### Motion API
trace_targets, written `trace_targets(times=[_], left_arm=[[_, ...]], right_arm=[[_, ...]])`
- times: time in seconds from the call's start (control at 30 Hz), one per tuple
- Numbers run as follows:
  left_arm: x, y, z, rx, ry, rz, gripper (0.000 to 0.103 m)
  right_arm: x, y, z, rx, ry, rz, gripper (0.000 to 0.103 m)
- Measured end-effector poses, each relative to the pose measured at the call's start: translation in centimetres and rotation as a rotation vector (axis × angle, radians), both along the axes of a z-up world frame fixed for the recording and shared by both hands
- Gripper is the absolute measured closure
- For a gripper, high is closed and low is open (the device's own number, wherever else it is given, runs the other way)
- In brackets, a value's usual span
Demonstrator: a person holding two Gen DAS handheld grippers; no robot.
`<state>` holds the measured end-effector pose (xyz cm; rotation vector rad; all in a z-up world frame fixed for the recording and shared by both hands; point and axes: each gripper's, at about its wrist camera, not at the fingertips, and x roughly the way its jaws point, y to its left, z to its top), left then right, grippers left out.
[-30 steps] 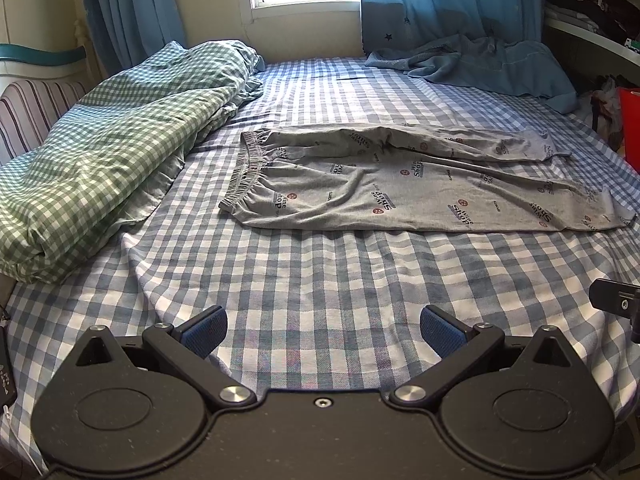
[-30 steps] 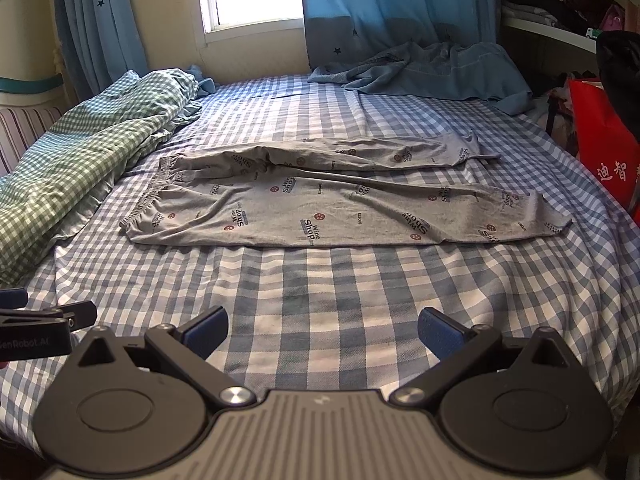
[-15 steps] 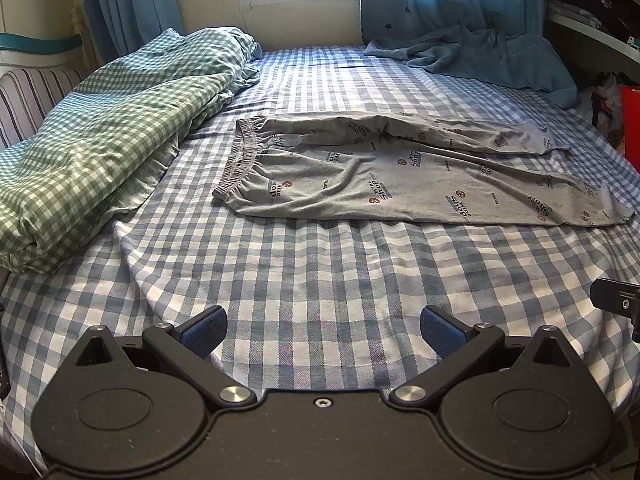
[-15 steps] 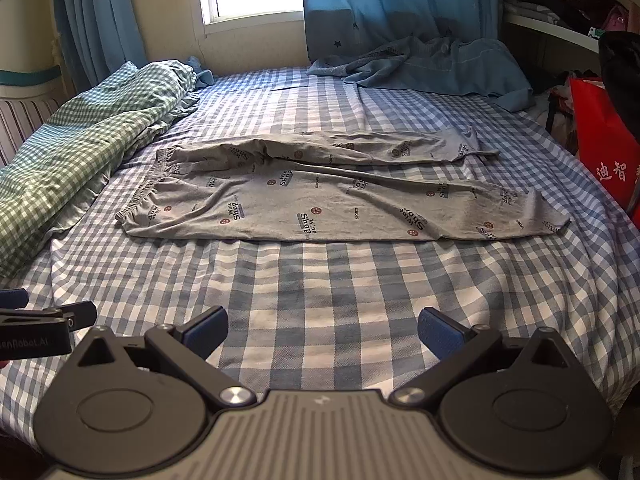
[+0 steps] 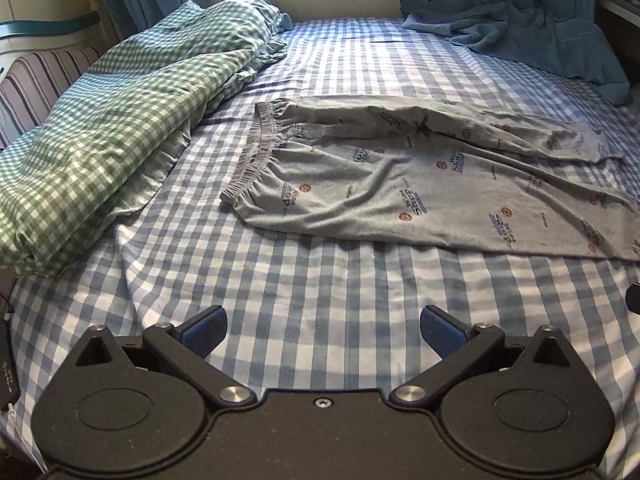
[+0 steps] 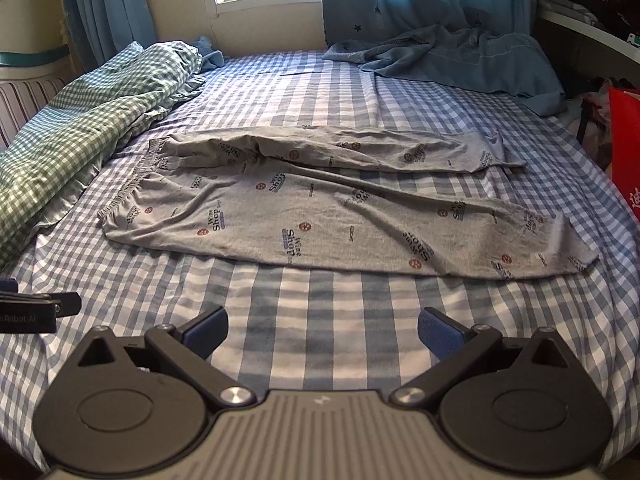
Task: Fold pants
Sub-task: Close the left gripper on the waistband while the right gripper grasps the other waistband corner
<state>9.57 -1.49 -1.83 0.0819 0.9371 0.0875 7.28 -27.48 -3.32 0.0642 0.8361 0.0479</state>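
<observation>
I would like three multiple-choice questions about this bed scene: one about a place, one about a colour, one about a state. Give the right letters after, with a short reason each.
1. On which side of the pants does the waistband lie in the right wrist view?
A. the left side
B. the right side
C. the near edge

2. What colour is the checked quilt beside the pants?
A. red and white
B. green and white
C. plain grey

3. How are the left gripper and the right gripper?
A. both shut on the pants
B. one open, one shut
C. both open, holding nothing

Answers:
1 A, the gathered elastic edge is at the left, near the quilt.
2 B, its small checks are green and white.
3 C, the fingers stand wide apart over the bare bedsheet, short of the pants.
</observation>
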Motion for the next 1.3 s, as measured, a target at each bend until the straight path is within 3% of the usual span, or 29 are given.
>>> trace_targets(times=[0.33, 0.5, 0.63, 0.83, 1.0, 1.13, 1.3], left_arm=[[12.1, 0.4, 3.4, 0.048, -0.058, 0.096, 0.001], [18.9, 2.0, 3.5, 0.073, -0.084, 0.073, 0.001], [24.9, 3.5, 2.9, 0.089, -0.098, 0.030, 0.001], [36.2, 7.2, 0.9, 0.078, -0.109, -0.080, 0.001], [44.5, 9.6, -2.5, 0.124, -0.105, -0.250, 0.001], [49.1, 10.2, -6.0, 0.143, -0.030, -0.384, 0.001], [51.7, 10.2, -9.1, 0.119, 0.031, -0.505, 0.001]], right_arm=[[12.8, -2.5, 2.2, -0.034, -0.067, 0.140, 0.000], [20.0, -2.7, 3.7, -0.072, -0.129, 0.204, 0.000], [26.8, -3.0, 3.6, -0.046, -0.129, 0.230, 0.000], [37.5, -1.3, 0.2, 0.009, -0.043, 0.378, 0.000], [44.2, 2.4, -3.6, -0.068, -0.004, 0.550, 0.000], [48.2, 4.9, -7.0, -0.124, 0.054, 0.602, 0.000], [51.4, 6.2, -10.0, -0.059, 0.138, 0.659, 0.012]])
